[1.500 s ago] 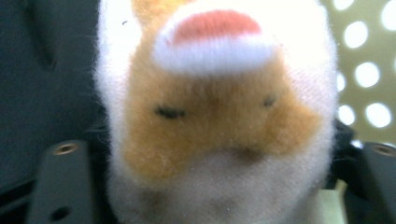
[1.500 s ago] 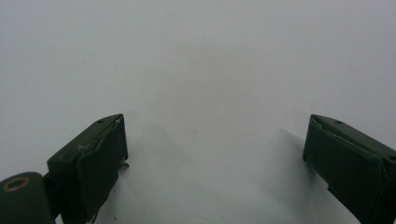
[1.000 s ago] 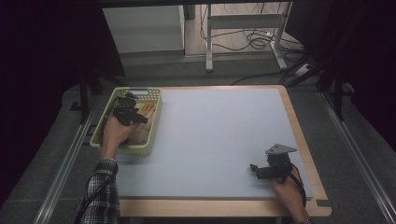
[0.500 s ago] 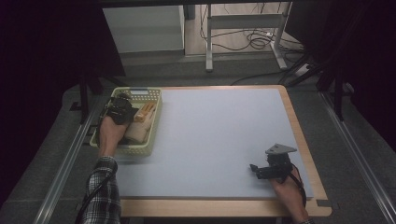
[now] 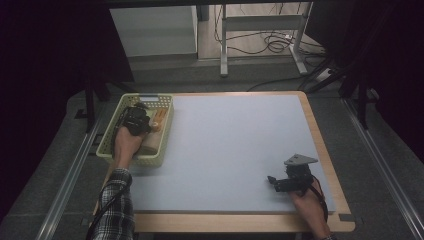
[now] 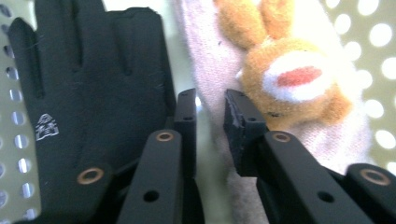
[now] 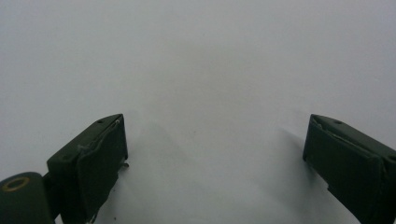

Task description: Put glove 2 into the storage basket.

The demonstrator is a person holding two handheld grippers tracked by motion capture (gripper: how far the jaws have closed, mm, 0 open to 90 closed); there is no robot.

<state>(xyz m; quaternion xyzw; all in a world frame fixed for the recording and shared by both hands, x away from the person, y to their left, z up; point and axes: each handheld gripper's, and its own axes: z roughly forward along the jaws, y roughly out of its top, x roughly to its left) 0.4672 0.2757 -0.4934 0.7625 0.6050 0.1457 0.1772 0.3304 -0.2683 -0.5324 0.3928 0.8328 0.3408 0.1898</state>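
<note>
A pale green perforated basket (image 5: 112, 150) stands at the table's left edge. My left gripper (image 5: 137, 119) reaches down into it. In the left gripper view a black glove (image 6: 93, 84) lies at the left, and a pink cloth (image 6: 201, 37) with an orange plush rabbit (image 6: 289, 79) on it lies at the right. The left gripper (image 6: 210, 100) has its jaws drawn close, pinching the cloth's edge in the narrow gap. The rabbit's orange (image 5: 157, 121) shows beside the gripper in the high view. My right gripper (image 5: 272, 180) rests low over the mat at the front right. Its jaws (image 7: 215, 140) stand wide apart with nothing between them.
A light blue mat (image 5: 235, 145) covers the table, with a wooden border (image 5: 320, 145) around it. Metal rails run along both sides of the table. A stand's legs and cables lie on the floor beyond the far edge.
The left hand has sunk a little deeper into the basket. The right hand and its gripper have stayed where they were.
</note>
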